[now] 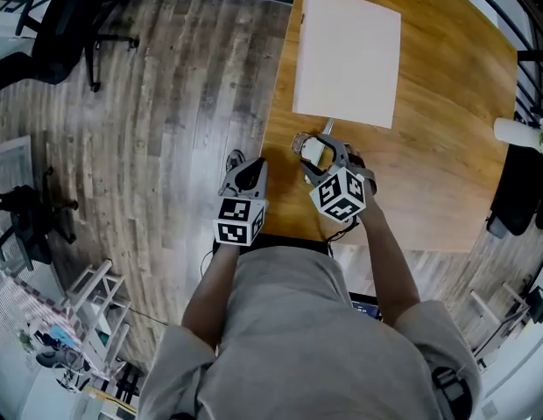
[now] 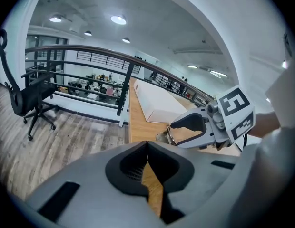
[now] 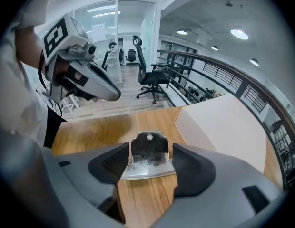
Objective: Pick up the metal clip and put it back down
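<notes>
The metal clip [image 1: 312, 153] [image 3: 148, 155] lies on the wooden table [image 1: 447, 147] near its front left corner, just in front of a white board [image 1: 349, 55]. My right gripper [image 1: 317, 147] [image 3: 150, 164] is down around it, jaws spread wide, with the clip between the pads; I see no squeeze on it. The left gripper view shows that right gripper [image 2: 175, 133] with the clip [image 2: 162, 137] at its tips. My left gripper [image 1: 245, 171] [image 2: 147, 148] hangs left of the table edge, above the floor, shut with nothing in it.
The white board [image 3: 223, 122] [image 2: 159, 103] covers the table's far left part. A black office chair [image 1: 66, 24] [image 2: 24, 99] stands on the plank floor at far left. A railing runs behind the table [image 2: 138, 127]. White shelving [image 1: 96, 304] stands at lower left.
</notes>
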The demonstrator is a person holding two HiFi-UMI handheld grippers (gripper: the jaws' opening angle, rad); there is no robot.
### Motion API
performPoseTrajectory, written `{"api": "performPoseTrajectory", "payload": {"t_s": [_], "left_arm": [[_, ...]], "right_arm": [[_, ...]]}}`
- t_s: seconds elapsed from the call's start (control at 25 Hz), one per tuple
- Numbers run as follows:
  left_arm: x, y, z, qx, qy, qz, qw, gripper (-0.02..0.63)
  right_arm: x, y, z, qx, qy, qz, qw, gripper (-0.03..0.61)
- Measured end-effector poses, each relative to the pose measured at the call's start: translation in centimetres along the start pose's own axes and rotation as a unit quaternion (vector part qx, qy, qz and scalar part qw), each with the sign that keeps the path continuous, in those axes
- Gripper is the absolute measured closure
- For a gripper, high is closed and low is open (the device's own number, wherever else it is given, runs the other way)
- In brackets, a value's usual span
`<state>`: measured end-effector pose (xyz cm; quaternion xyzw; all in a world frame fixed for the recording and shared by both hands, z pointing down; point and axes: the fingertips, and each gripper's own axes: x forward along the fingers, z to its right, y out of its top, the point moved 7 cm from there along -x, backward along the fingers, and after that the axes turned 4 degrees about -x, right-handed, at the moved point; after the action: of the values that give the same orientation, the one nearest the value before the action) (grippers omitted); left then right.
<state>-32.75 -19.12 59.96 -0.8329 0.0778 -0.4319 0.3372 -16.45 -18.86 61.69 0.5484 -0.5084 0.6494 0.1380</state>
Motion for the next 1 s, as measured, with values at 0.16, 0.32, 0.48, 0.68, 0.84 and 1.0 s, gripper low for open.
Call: {"api": "performPoseTrajectory", "payload": {"t_s": [0.16, 0.32, 0.48, 0.68, 0.84, 1.0], "left_arm": [[-0.2, -0.2, -0.7, -0.005, -0.002, -0.002, 1.0, 0.589], [-0.5, -0.3, -1.6, -0.01, -0.005, -0.006, 0.9999, 0.589], [-0.9, -0.2, -2.3, -0.006, -0.011, -0.01, 0.9999, 0.589], [-1.3, 1.0, -2.3, 0.014, -0.029, -0.009, 0.9994, 0.589], [-1.8, 2.4, -2.2, 0.034, -0.051, -0.007, 0.9981, 0.589], [-1.9, 4.0, -1.6, 0.063, -0.078, 0.002, 0.9949, 0.589]], "right_arm": [[2.0, -0.1, 0.1, -0.028, 0.015, -0.027, 0.999, 0.29], [2.9, 0.3, 0.2, -0.029, 0.034, -0.036, 0.998, 0.287], [2.9, 0.5, 0.1, -0.022, 0.031, -0.036, 0.999, 0.288], [2.3, 1.1, -0.6, 0.036, 0.009, -0.004, 0.999, 0.288], [0.9, 2.2, -1.1, 0.093, -0.032, 0.03, 0.995, 0.288], [-1.2, 3.4, -1.7, 0.158, -0.08, 0.083, 0.981, 0.288]]}}
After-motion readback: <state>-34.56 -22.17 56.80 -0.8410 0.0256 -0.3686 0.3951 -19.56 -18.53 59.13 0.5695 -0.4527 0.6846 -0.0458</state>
